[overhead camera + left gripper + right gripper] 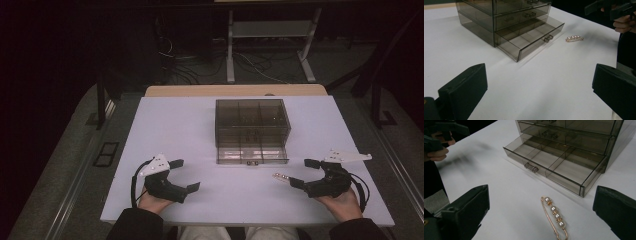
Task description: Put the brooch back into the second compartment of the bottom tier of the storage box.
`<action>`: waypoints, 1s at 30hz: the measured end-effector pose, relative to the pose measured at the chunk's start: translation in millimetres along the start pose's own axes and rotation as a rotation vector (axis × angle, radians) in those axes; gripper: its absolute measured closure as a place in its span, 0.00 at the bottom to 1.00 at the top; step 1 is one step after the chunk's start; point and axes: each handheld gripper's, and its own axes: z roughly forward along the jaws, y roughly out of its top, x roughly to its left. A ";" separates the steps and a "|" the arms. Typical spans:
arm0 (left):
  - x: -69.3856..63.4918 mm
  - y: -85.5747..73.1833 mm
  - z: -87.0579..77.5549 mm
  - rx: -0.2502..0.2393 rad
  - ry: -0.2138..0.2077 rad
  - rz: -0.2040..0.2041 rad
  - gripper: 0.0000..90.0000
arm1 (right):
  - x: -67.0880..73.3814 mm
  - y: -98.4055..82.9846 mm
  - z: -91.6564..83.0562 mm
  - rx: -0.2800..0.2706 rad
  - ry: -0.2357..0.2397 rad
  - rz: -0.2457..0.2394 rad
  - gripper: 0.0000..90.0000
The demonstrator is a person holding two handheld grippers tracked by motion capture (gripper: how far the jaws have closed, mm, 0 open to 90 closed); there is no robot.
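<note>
A smoky clear drawer box (252, 120) stands at the middle of the white table (170, 130), with its bottom drawer (252, 155) pulled out and its compartments bare. A gold pin with pearls (281, 177) lies flat just right of the drawer's front. My right gripper (303, 172) is open beside that pin; in the right gripper view the pin (555, 216) lies between the wide-apart jaws of the right gripper (541, 206), untouched. My left gripper (186, 175) is open at the near left, holding nothing. In the left gripper view, my left gripper (540, 87) faces the drawer (531, 37) and the pin (574, 38).
The drawer has a small handle (531, 167) at its front. The box's upper drawers (521, 16) are closed. A wooden edge (235, 90) borders the table's far side. Beyond it are a metal stand (270, 45) and cables on the floor.
</note>
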 end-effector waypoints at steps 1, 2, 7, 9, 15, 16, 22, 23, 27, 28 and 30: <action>0.0 0.0 0.1 -0.001 0.000 -0.002 0.00 | 0.0 0.0 0.0 0.001 0.001 -0.001 0.01; 0.0 0.0 0.1 -0.001 0.000 -0.002 0.00 | 0.1 -0.1 0.0 0.003 0.000 -0.001 0.01; 0.0 0.1 0.5 0.001 0.001 0.000 0.00 | 0.7 -0.4 0.4 0.011 0.006 -0.002 0.01; 0.1 0.1 0.5 0.002 0.001 0.000 0.00 | 0.8 -0.6 0.9 0.018 0.008 -0.005 0.01; 0.2 -0.2 0.4 0.000 0.002 -0.003 0.00 | 3.3 -0.7 2.1 0.024 0.011 -0.005 0.01; 0.0 -0.3 0.6 0.001 0.001 -0.003 0.00 | 3.3 -0.8 2.5 0.026 0.011 -0.013 0.01; -0.3 -0.9 0.3 0.004 0.005 -0.005 0.00 | 9.7 0.0 3.6 0.051 0.018 -0.018 0.01; -0.2 -1.0 0.2 0.004 0.006 -0.006 0.00 | 11.2 0.5 4.0 0.057 0.017 -0.024 0.01; 0.3 -1.4 0.6 -0.001 0.011 -0.013 0.00 | 14.4 2.6 6.4 0.075 0.018 -0.041 0.01; 0.2 -1.5 0.5 0.001 0.011 -0.014 0.00 | 14.7 3.3 7.2 0.079 0.019 -0.045 0.01; 0.1 -1.6 0.5 0.001 0.012 -0.015 0.00 | 15.4 4.8 8.6 0.094 0.023 -0.050 0.01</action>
